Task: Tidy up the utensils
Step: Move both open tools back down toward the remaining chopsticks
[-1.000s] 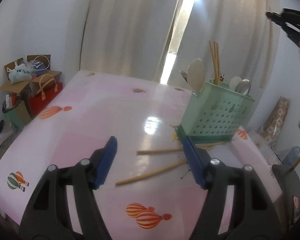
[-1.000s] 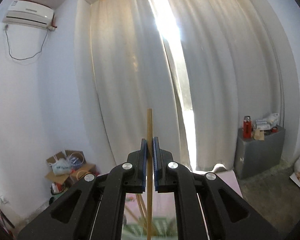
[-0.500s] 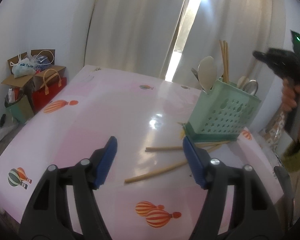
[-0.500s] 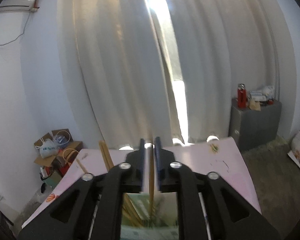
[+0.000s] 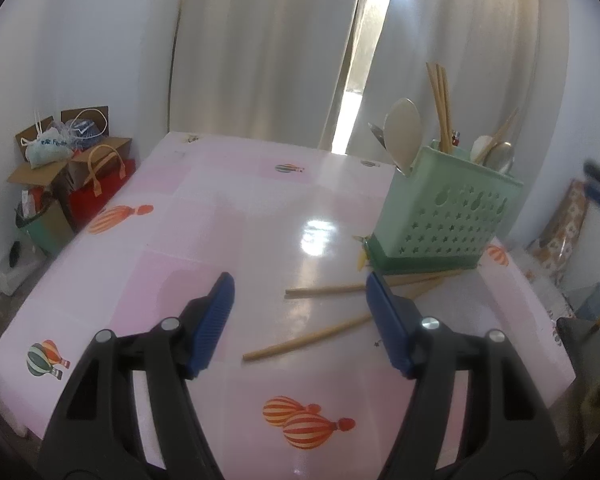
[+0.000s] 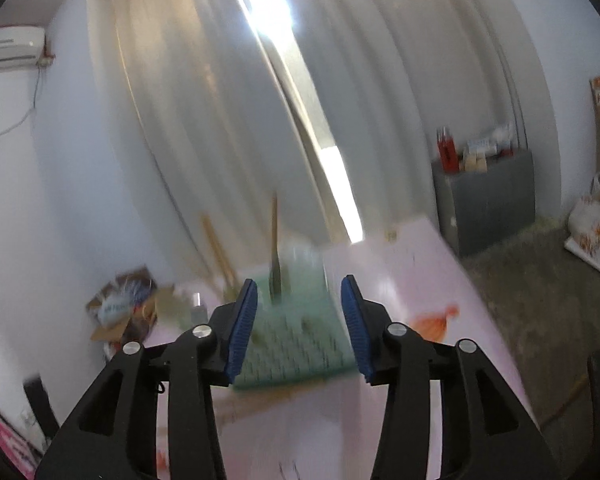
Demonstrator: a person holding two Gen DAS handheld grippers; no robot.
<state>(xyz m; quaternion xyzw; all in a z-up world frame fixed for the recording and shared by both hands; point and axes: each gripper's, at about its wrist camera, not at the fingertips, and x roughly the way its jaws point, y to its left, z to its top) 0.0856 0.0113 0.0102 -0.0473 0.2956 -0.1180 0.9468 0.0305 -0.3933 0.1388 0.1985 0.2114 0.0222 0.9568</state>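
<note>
Left claw [image 5: 298, 320] spread wide, nothing pinched. Two loose chopsticks [image 5: 308, 338] flat on the pink table [image 5: 220, 220], right between and just past the blue pads. Green utensil basket [image 5: 448, 220] further ahead and to the right, full of spoons and upright chopsticks.

Right claw [image 6: 298, 326] just been opening, jaws apart, nothing between them. Same basket [image 6: 296, 344] straight ahead, blurry, one chopstick [image 6: 275, 248] standing up inside.

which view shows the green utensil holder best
The left wrist view. The green utensil holder is sharp there, standing upright on the table with spoons and chopsticks inside. The right wrist view is motion-blurred, showing only a smeared green holder beyond the open right hand-held gripper.
</note>
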